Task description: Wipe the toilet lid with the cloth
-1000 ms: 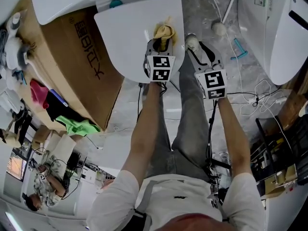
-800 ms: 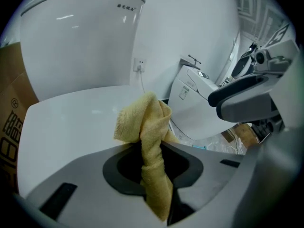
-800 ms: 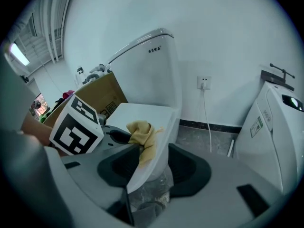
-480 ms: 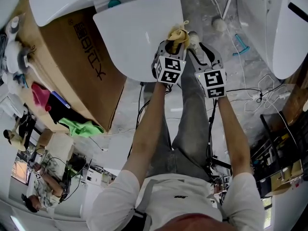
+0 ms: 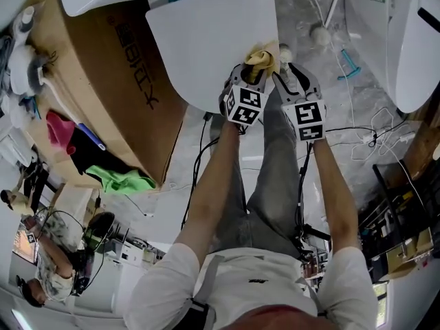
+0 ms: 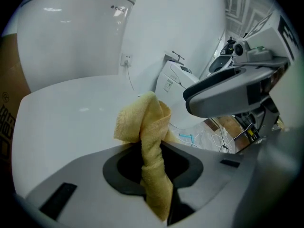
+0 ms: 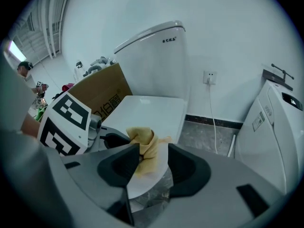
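The white toilet lid [image 5: 206, 47] lies shut at the top of the head view. My left gripper [image 5: 256, 71] is shut on a yellow cloth [image 5: 263, 58], which rests on the lid near its right front edge. In the left gripper view the cloth [image 6: 149, 141] sticks up twisted between the jaws, with the lid [image 6: 71, 122] behind it. My right gripper [image 5: 283, 55] hovers just right of the cloth, off the lid's edge, jaws together and empty. The right gripper view shows the cloth [image 7: 142, 146] and the lid [image 7: 147, 110] just past its tips.
A large cardboard box [image 5: 130, 95] stands against the toilet's left side, with coloured cloths [image 5: 117, 181] beyond it. The cistern [image 6: 71, 32] rises behind the lid. Another white toilet [image 5: 412, 40] is at the right. Cables [image 5: 364, 143] lie on the grey floor. A person [image 5: 48, 273] sits lower left.
My left gripper has slid the cloth rightward across the lid to its right edge, ending up beside the right gripper. The right gripper has stayed about where it was.
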